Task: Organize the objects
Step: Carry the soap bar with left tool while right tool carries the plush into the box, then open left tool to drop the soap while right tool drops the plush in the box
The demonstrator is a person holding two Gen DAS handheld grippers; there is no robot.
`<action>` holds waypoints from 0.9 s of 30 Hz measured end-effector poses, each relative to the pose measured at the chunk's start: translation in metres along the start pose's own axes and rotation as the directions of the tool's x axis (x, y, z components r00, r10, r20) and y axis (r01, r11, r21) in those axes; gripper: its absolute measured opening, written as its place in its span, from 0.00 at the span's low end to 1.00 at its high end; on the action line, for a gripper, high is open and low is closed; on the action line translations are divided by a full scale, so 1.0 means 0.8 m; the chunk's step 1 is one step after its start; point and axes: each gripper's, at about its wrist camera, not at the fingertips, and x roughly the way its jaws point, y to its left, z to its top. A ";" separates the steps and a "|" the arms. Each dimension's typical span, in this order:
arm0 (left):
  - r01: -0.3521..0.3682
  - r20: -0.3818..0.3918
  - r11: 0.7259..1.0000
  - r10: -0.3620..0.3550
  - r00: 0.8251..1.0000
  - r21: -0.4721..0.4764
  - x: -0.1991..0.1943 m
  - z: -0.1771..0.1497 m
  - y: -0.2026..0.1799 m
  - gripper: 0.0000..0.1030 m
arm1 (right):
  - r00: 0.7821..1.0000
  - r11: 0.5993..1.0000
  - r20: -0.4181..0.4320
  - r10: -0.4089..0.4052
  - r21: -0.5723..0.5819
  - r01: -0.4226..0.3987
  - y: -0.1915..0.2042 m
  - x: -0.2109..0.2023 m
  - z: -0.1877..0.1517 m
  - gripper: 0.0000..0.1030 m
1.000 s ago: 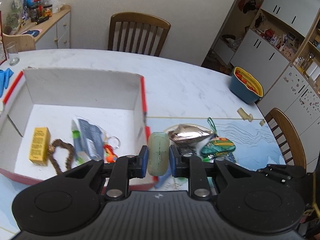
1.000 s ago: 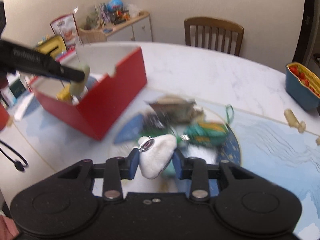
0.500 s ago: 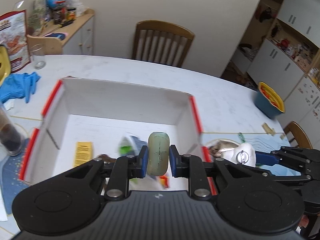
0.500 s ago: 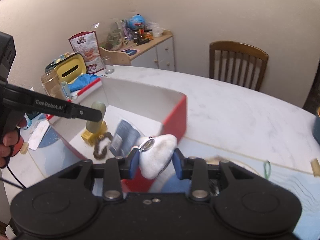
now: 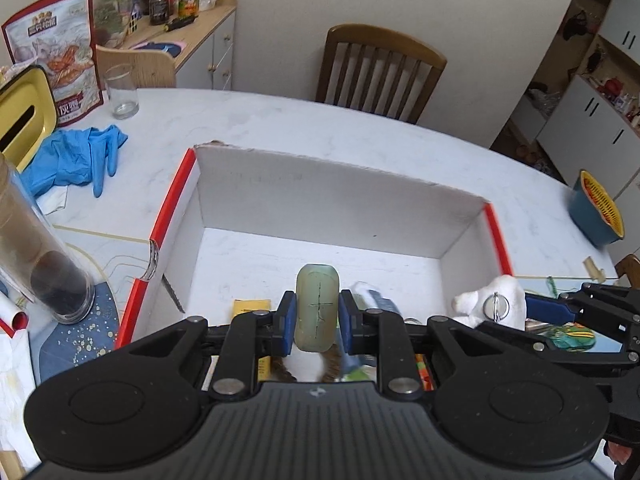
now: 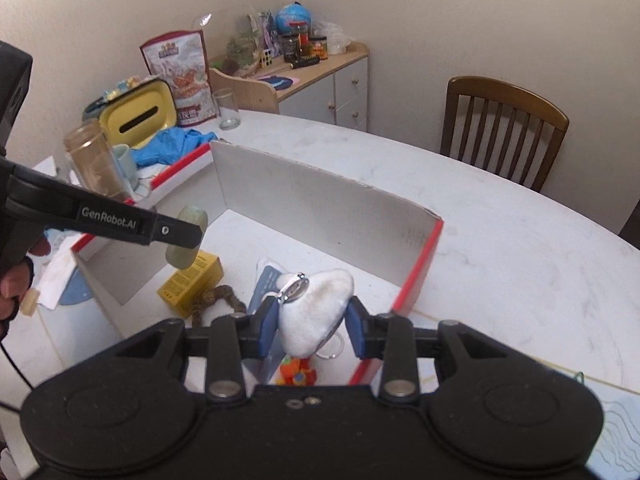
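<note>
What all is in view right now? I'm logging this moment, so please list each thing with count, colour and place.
Box: one, red outside, white inside, on the table.
Table: one, white marble-look.
Pale green block: one, in the left gripper, over the box.
White plush keychain: one, in the right gripper, over the box.
Yellow carton: one, on the box floor.
Brown bead string: one, beside the carton.
Orange toy: one, near the box's front wall.
Blue gloves: blue heap, left of the box.
Drinking glass: one, clear, far left of the table.
Chair: one, brown wood, behind the table.
Blue basket: one, yellow-lined, at the table's right edge.
Left gripper: black, shut on the block.
Right gripper: black, shut on the keychain.
</note>
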 end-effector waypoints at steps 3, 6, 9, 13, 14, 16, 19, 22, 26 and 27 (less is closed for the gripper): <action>-0.020 -0.022 1.000 0.020 1.000 0.022 0.017 0.004 0.000 0.21 | 1.000 1.000 -0.021 -0.016 -0.022 0.016 0.007 0.017 0.007 0.34; -0.032 -0.045 0.998 0.035 0.998 0.051 0.034 0.008 -0.003 0.21 | 0.998 0.998 -0.045 -0.036 -0.046 0.034 0.014 0.030 0.008 0.35; -0.037 -0.081 0.995 0.045 0.996 0.088 0.050 0.008 -0.008 0.21 | 0.996 0.996 -0.070 -0.053 -0.076 0.048 0.021 0.040 0.004 0.35; -0.040 -0.132 0.990 0.058 0.990 0.135 0.067 0.005 -0.017 0.21 | 0.995 0.993 -0.080 -0.059 -0.109 0.051 0.029 0.043 0.001 0.37; -0.037 -0.145 0.989 0.058 0.988 0.143 0.070 0.004 -0.019 0.21 | 0.995 0.992 -0.081 -0.062 -0.118 0.052 0.030 0.044 0.000 0.36; -0.042 -0.156 0.986 0.068 0.985 0.161 0.076 0.002 -0.022 0.21 | 0.994 0.990 -0.085 -0.064 -0.128 0.053 0.031 0.043 -0.002 0.37; -0.045 -0.175 0.983 0.077 0.982 0.181 0.084 -0.001 -0.025 0.21 | 0.994 0.990 -0.086 -0.064 -0.129 0.052 0.032 0.043 -0.003 0.40; -0.036 -0.193 0.983 0.071 0.979 0.180 0.090 -0.002 -0.025 0.21 | 0.995 0.991 -0.082 -0.061 -0.125 0.050 0.031 0.038 -0.003 0.40; -0.042 -0.195 0.981 0.080 0.978 0.190 0.090 -0.004 -0.027 0.21 | 0.996 0.993 -0.069 -0.052 -0.111 0.044 0.028 0.028 -0.004 0.40; -0.040 -0.192 0.981 0.077 0.978 0.190 0.089 -0.005 -0.027 0.21 | 0.997 0.994 -0.066 -0.046 -0.103 0.039 0.027 0.025 -0.004 0.41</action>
